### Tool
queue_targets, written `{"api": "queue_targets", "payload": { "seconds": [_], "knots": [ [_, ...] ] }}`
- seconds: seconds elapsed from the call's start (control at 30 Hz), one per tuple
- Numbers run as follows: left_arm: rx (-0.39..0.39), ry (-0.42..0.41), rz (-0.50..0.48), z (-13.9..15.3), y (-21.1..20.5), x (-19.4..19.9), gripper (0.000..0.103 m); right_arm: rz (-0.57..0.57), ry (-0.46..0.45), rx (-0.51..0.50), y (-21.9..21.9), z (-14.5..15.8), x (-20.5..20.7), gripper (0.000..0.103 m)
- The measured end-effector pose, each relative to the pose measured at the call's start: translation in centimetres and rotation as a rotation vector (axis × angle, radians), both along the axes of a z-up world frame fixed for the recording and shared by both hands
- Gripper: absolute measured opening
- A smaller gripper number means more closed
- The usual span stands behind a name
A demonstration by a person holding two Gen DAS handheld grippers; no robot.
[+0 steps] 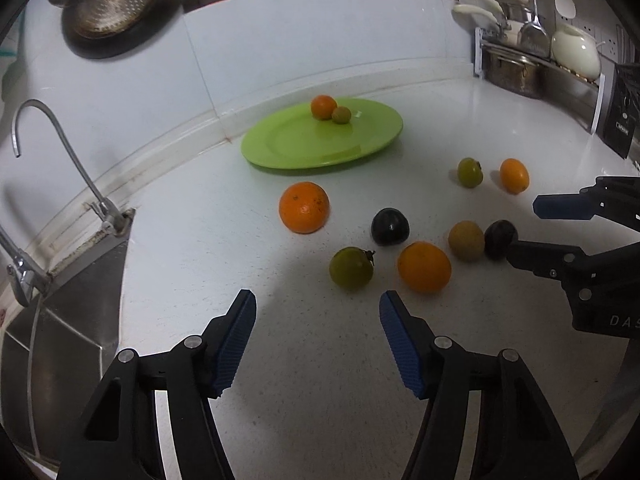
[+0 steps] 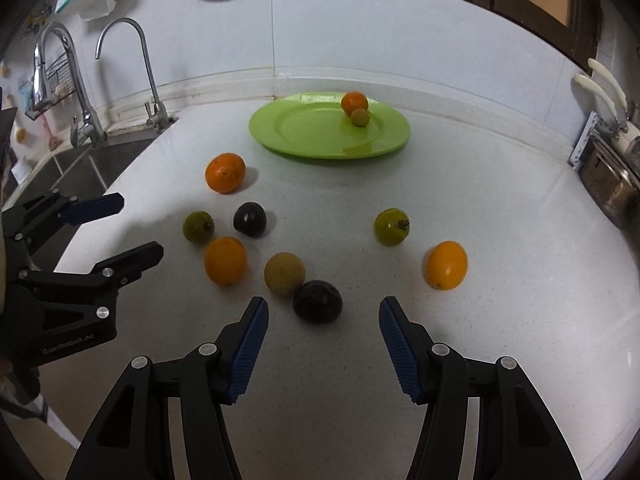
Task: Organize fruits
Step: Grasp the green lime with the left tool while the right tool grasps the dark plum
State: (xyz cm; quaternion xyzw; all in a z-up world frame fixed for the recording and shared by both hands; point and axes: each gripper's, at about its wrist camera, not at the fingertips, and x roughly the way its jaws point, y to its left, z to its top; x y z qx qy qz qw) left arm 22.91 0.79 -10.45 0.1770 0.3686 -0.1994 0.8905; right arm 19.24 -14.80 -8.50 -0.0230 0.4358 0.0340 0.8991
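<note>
Lettering "GenRobot.AI" marks the left gripper [image 2: 138, 228]; both it and the right gripper [image 2: 322, 320] gape, grasping nothing, a dark plum [image 2: 317, 301] lying before the right one on the counter [image 2: 500, 320]; 2 fruits sit on the green plate [image 2: 304, 136]

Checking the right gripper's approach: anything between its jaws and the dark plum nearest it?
Nothing. In the right wrist view the right gripper has open jaws, with bare counter leading up to the dark plum, which sits just ahead of them, untouched.
</note>
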Motion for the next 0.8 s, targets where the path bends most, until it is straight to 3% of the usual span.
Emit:
{"api": "queue_targets", "payload": {
  "seconds": [0.53, 0.8],
  "knots": [
    [-0.002, 0.039, -0.070, -1.4, -1.9, 2.4, 0.050, 0.002, 0.047, 0.048, -0.4, -1.7, 1.3, 0.044],
    [-0.027, 0.067, -0.072, -1.5, -2.1, 3.1, 0.036, 0.002, 0.056, 0.079, -0.6, -2.0, 1.8, 0.037]
  ]
}}
